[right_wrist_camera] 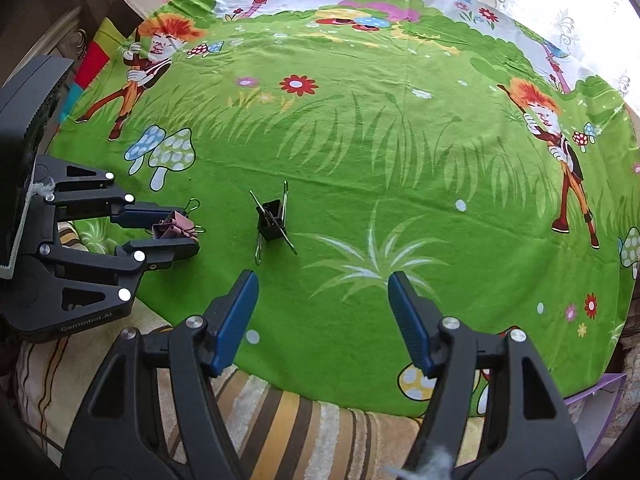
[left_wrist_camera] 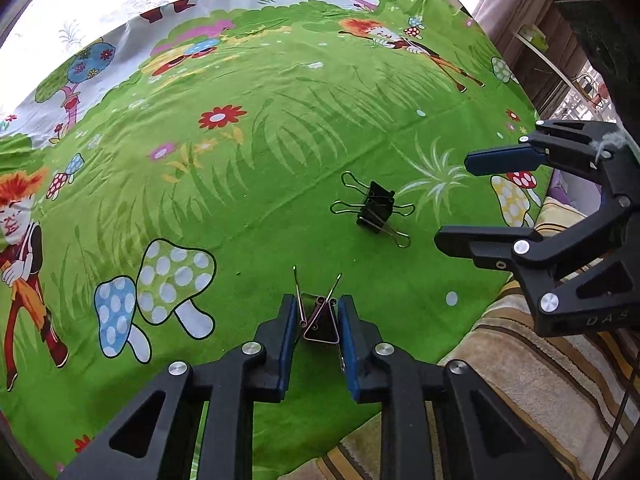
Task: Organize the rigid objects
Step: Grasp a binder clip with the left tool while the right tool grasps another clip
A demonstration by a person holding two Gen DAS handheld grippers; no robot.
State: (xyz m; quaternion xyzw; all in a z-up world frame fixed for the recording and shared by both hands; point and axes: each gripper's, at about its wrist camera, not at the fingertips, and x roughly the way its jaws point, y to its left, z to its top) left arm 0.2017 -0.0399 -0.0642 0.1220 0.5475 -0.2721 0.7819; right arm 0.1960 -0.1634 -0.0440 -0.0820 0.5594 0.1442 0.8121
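Observation:
A pink binder clip (left_wrist_camera: 318, 322) sits between the blue pads of my left gripper (left_wrist_camera: 316, 320), which is shut on it just above the green cloth; from the right wrist the same pink binder clip (right_wrist_camera: 174, 226) shows in the left gripper (right_wrist_camera: 176, 230) at the left. A pair of black binder clips (left_wrist_camera: 374, 210) with wire handles lies clumped on the cloth, farther out and to the right of it. My right gripper (right_wrist_camera: 322, 304) stands open over the cloth's near edge with nothing between its fingers; the black binder clips (right_wrist_camera: 272, 222) lie ahead and to its left. The right gripper (left_wrist_camera: 460, 196) enters the left wrist view from the right.
A green cartoon-printed cloth (left_wrist_camera: 248, 184) covers the surface. A striped beige and brown blanket (right_wrist_camera: 288, 420) lies below its near edge. A lace curtain (right_wrist_camera: 560, 4) hangs behind the far edge. A purple box corner (right_wrist_camera: 600, 400) shows at the lower right.

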